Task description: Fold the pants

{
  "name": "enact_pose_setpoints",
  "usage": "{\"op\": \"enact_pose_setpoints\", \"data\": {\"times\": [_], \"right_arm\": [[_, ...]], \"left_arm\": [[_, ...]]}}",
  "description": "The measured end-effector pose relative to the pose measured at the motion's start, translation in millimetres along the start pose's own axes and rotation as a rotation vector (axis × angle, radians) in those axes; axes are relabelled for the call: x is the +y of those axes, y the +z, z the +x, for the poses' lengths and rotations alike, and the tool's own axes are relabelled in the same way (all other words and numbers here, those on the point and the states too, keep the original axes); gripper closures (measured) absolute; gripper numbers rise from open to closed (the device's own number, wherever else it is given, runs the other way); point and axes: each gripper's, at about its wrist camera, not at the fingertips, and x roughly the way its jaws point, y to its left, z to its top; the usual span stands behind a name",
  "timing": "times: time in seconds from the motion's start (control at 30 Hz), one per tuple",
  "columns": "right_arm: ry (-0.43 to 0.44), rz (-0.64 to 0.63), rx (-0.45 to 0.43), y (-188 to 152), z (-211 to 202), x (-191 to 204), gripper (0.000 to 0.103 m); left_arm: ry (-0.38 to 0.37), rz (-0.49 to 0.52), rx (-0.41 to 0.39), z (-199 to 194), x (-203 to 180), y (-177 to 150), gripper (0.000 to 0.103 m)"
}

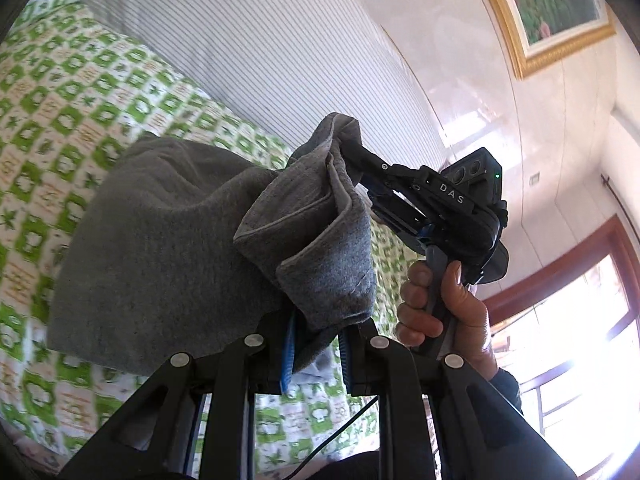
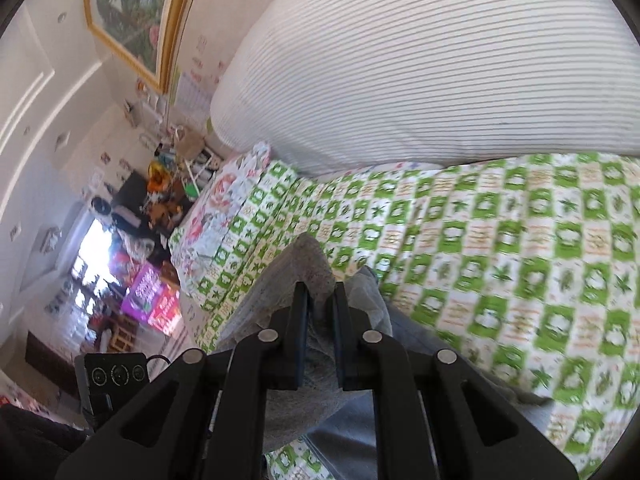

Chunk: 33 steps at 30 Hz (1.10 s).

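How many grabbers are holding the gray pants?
2. The left gripper pinches the pants at the bottom of its own view. The right gripper grips another bunch of cloth, up over the bed.

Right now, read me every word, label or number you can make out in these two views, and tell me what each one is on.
"DAS": white letters on the black body of the right gripper, seen from the left wrist view; its jaws are shut on the gray pants.
Purple box on the floor: it has print, but too blurred to read.
Papers on the wall beside the framed picture: too small to read.
Green checked bedsheet: orange marks in its squares, unreadable.
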Motion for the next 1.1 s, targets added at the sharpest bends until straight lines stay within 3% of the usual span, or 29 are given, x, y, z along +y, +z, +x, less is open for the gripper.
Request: {"op": "enact_pose_setpoints", "data": {"times": [0.23,0.5,0.87,1.03,1.1], "right_arm": [[0.011,0.081,-0.070,-18,-30,-35,0.091],[0.022,0.172,-0.128,-41,-41,-73,0.091],[-0.058,0.208,-0.158,-63,-63,-93,0.091],[-0.101,0.282,-0.132,-75,-62,-116,0.090],[-0.114,0.324,-0.117,-81,-62,-128,0.086]], "left_arm": [[0.057,0.101,0.042,33,-23,-16,0.086],[0.129,0.191,0.084,66,-24,-30,0.086],[0.175,0.280,0.125,83,-34,-51,0.086],[0.209,0.318,0.164,103,-37,-60,0.076],[0.223,0.328,0.187,110,-37,-63,0.064]]}}
